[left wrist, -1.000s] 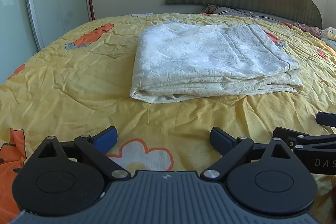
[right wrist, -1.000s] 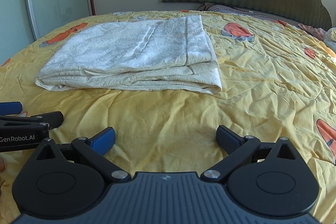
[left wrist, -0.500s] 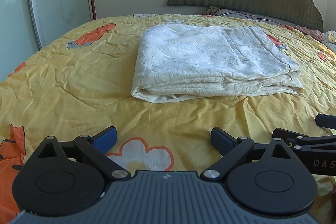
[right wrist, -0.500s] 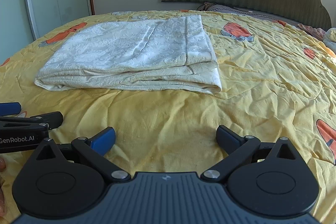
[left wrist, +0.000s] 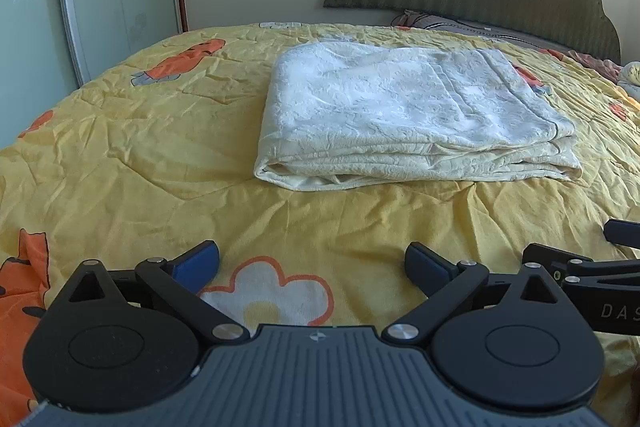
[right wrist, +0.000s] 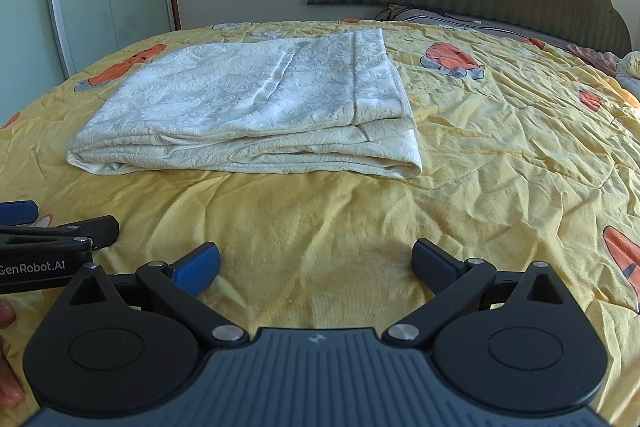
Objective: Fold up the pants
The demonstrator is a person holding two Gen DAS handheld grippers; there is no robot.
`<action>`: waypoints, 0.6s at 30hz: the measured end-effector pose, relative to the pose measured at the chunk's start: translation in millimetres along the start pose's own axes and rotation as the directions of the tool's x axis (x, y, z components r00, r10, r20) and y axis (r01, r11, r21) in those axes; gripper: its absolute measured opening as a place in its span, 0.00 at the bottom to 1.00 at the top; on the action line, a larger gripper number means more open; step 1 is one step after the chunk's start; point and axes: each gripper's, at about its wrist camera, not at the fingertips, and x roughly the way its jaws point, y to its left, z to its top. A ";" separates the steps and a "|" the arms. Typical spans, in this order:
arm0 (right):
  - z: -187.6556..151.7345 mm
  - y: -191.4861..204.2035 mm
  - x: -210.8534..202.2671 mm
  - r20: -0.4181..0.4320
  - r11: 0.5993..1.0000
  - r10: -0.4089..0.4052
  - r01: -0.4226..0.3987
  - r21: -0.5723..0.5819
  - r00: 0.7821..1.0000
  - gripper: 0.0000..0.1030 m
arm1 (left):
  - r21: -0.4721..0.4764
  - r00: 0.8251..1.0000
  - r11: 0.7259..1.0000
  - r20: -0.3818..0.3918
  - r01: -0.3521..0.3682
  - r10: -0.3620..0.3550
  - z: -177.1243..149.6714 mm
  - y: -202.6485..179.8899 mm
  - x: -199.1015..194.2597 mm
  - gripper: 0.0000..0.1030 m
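Pants [left wrist: 400,115]: cream, folded flat on bedspread [left wrist: 120,147]; left gripper [left wrist: 312,267], right gripper [right wrist: 316,267]: jaws spread, empty; press layers square, then withdraw.

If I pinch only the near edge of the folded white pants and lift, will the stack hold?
Probably not. The folded white pants show several loose layers along the near edge, so one pinch would likely lift only some. The fabric looks soft and crinkled, so it should droop. On the wrinkled yellow quilt, pushing may bunch it.
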 end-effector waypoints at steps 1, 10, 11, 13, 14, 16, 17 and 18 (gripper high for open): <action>0.0 -0.1 -0.1 0.000 1.000 0.000 0.000 0.000 1.000 1.00 | -0.002 1.000 1.000 -0.002 0.000 0.000 -0.2 0.3 0.2 0.99; 0.0 0.1 -0.3 0.000 1.000 0.000 0.000 0.000 1.000 1.00 | -0.008 1.000 1.000 -0.004 0.003 -0.003 -0.4 0.0 0.8 0.99; 0.0 0.2 -0.2 0.000 1.000 0.000 0.000 0.000 1.000 1.00 | -0.008 1.000 1.000 -0.004 0.003 -0.003 -0.4 0.0 0.9 0.99; 0.0 0.0 -0.3 0.000 1.000 0.000 0.000 0.000 1.000 1.00 | -0.008 1.000 1.000 -0.004 0.003 -0.003 -0.4 -0.1 0.9 0.99; 0.0 0.1 -0.2 0.000 1.000 0.000 0.000 0.000 1.000 1.00 | -0.008 1.000 1.000 -0.004 0.003 -0.003 -0.4 -0.1 0.9 0.99; 0.0 0.3 -0.1 0.000 1.000 0.000 0.000 0.000 1.000 1.00 | -0.008 1.000 1.000 -0.004 0.002 -0.002 -0.4 0.0 0.8 0.99; 0.0 0.4 0.0 0.000 1.000 0.000 0.000 0.000 1.000 1.00 | -0.008 1.000 1.000 -0.004 0.002 -0.003 -0.4 0.0 0.9 0.99; 0.1 0.0 -0.2 0.000 1.000 0.000 0.000 0.000 1.000 1.00 | -0.008 1.000 1.000 -0.004 0.003 -0.003 -0.4 0.0 1.0 0.99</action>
